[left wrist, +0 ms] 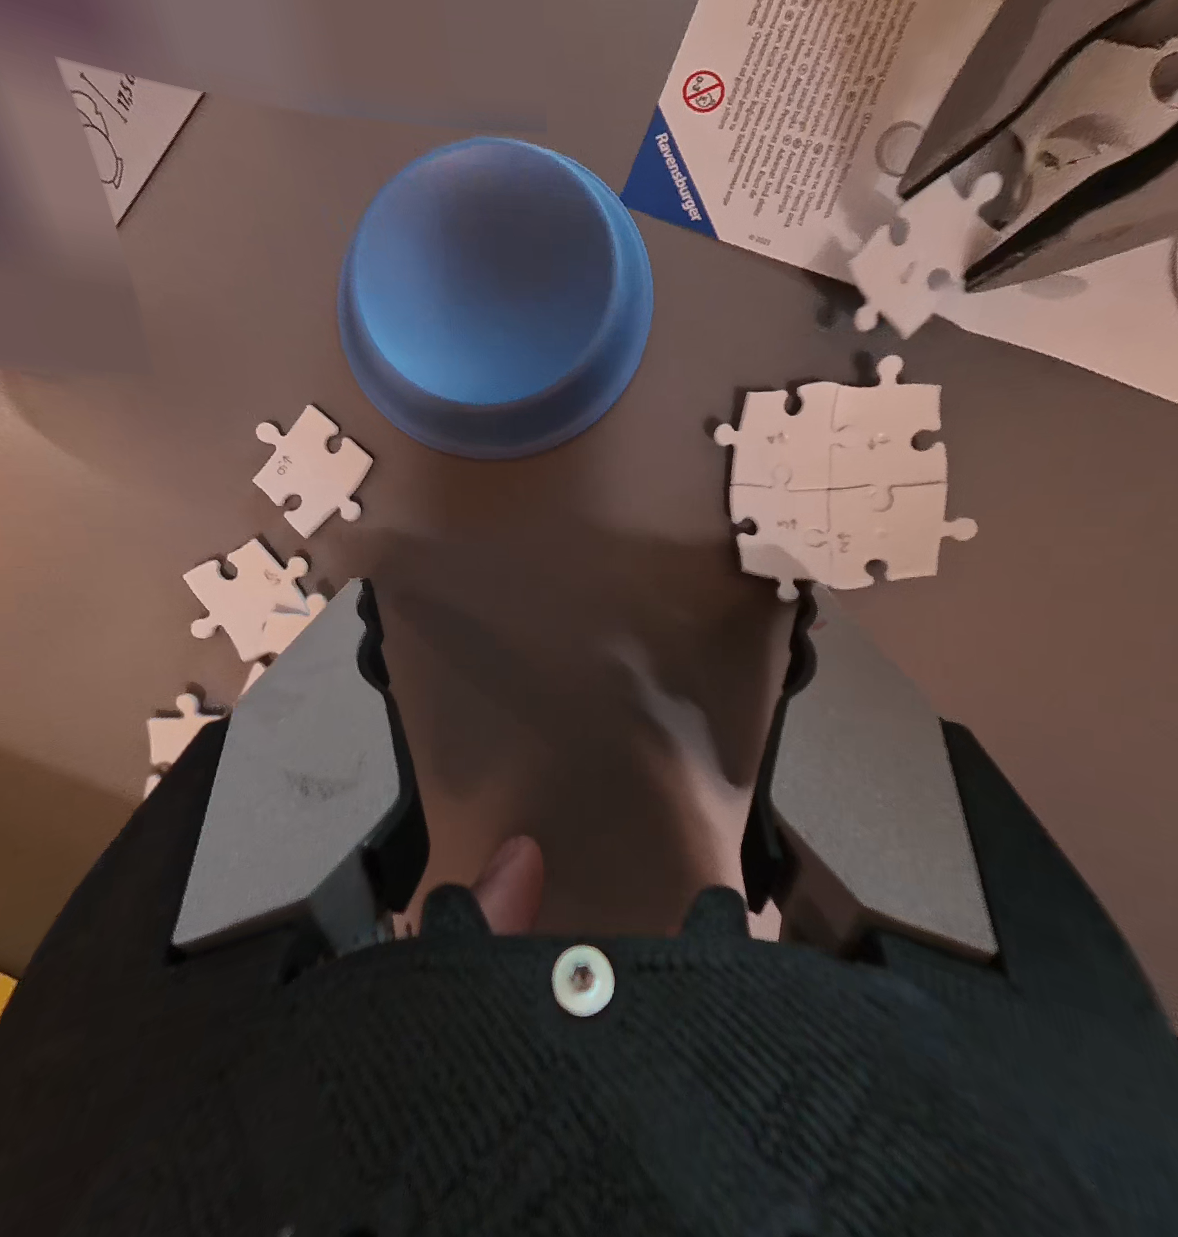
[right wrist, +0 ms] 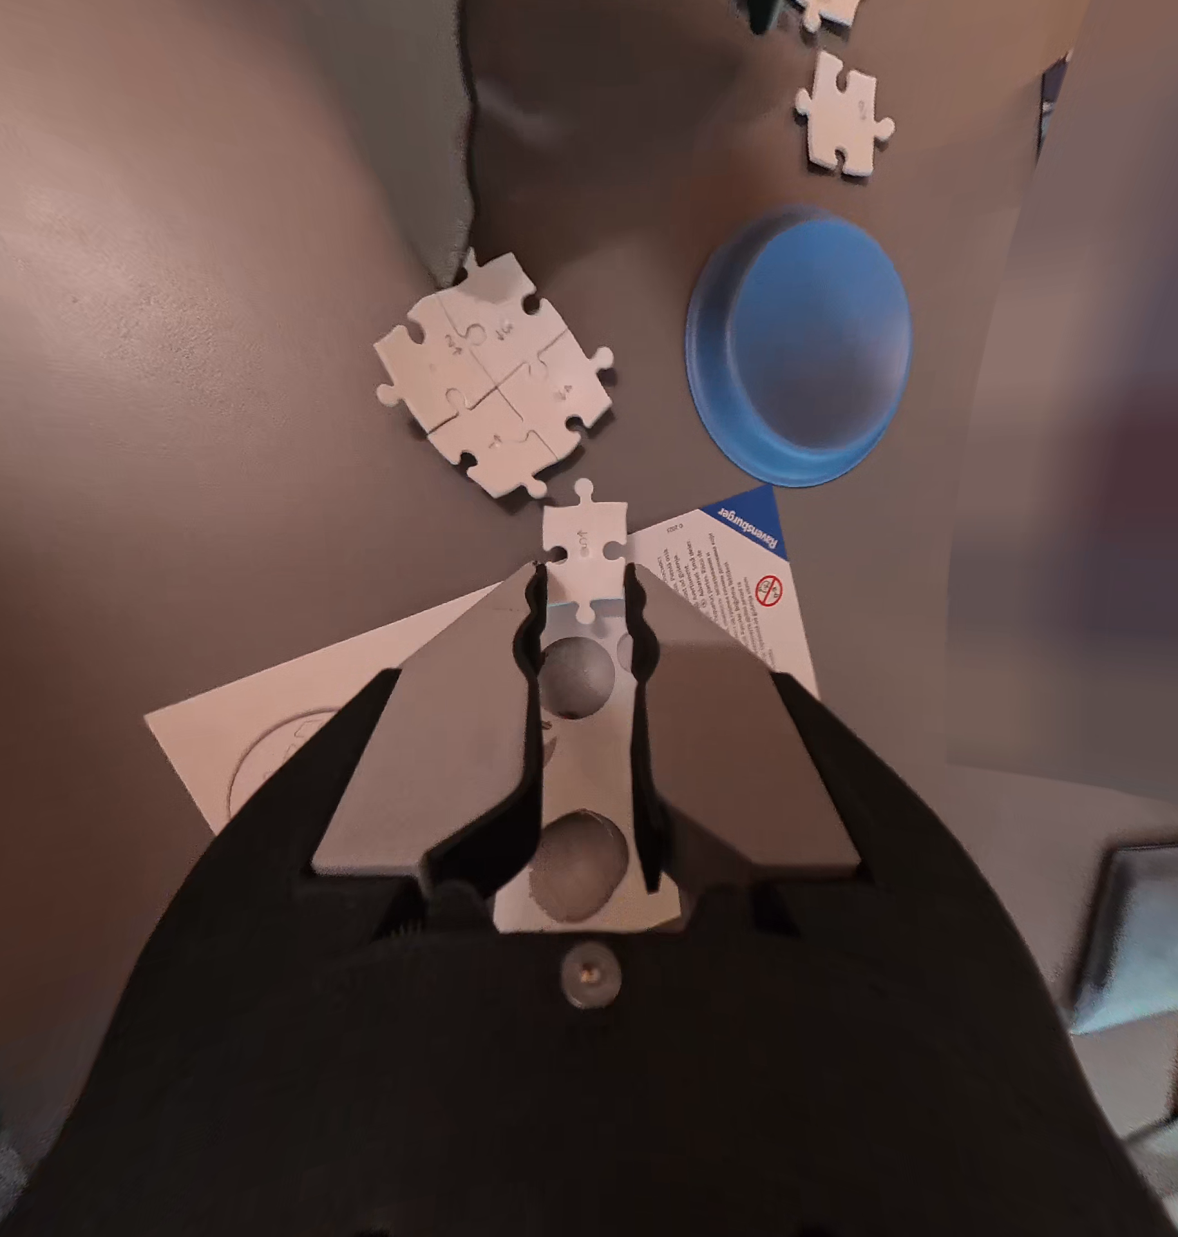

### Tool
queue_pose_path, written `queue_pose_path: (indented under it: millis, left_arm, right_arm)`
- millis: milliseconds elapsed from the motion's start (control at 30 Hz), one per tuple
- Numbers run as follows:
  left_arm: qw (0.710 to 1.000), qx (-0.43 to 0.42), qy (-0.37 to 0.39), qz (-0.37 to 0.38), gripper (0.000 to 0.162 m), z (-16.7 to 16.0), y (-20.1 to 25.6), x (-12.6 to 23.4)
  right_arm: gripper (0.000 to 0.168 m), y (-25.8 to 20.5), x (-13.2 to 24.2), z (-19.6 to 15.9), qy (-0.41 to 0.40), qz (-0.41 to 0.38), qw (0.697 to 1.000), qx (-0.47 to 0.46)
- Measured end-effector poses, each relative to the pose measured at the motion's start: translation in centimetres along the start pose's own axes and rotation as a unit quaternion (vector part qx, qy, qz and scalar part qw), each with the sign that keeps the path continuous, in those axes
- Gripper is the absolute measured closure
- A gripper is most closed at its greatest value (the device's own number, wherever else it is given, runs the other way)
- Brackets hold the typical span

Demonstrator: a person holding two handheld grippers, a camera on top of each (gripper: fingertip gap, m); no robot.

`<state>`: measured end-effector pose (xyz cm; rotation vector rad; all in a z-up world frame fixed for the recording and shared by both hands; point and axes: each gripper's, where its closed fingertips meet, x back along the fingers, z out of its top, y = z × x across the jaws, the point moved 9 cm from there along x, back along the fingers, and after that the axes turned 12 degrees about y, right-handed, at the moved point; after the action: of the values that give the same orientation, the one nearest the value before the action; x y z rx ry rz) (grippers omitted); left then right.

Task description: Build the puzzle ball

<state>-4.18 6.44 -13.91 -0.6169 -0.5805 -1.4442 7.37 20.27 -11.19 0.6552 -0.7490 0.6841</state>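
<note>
Brown tabletop [right wrist: 204,401] fills both views. Out from the right gripper [right wrist: 582,575], its jaws are clamped on a single white puzzle piece [right wrist: 584,542], knob forward, likely lined up to join the four-piece cluster [right wrist: 499,381] just beyond. The left gripper [left wrist: 582,602] hangs with jaws wide apart and empty, beside that cluster, perhaps ready to steady it. A blue dome stand [left wrist: 495,294] and loose pieces [left wrist: 313,468] wait nearby. Pieces carry small handwritten marks; the instruction sheet [right wrist: 726,575] bears print and a blue brand corner.
</note>
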Motion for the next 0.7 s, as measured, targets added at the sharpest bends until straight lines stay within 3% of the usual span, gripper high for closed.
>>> queue_pose_path:
  millis: [33, 233, 700]
  left_arm:
    - [1.000, -0.002, 0.000, 0.002, 0.043, 0.1, -0.1, -0.1]
    - [1.000, 0.000, 0.002, 0.000, 0.043, 0.5, -0.9, -0.6]
    - [0.999, 0.018, 0.028, -0.033, 0.043, 0.9, -0.5, -0.3]
  right_arm:
    - [0.148, -0.1, 0.1, 0.4, -0.007, 0.001, 1.000, 0.016]
    - [0.148, -0.4, -0.4, 2.4, -0.075, 0.022, 0.994, 0.070]
    - [0.148, -0.1, -1.7, 3.5, -0.168, 0.061, 0.979, 0.100]
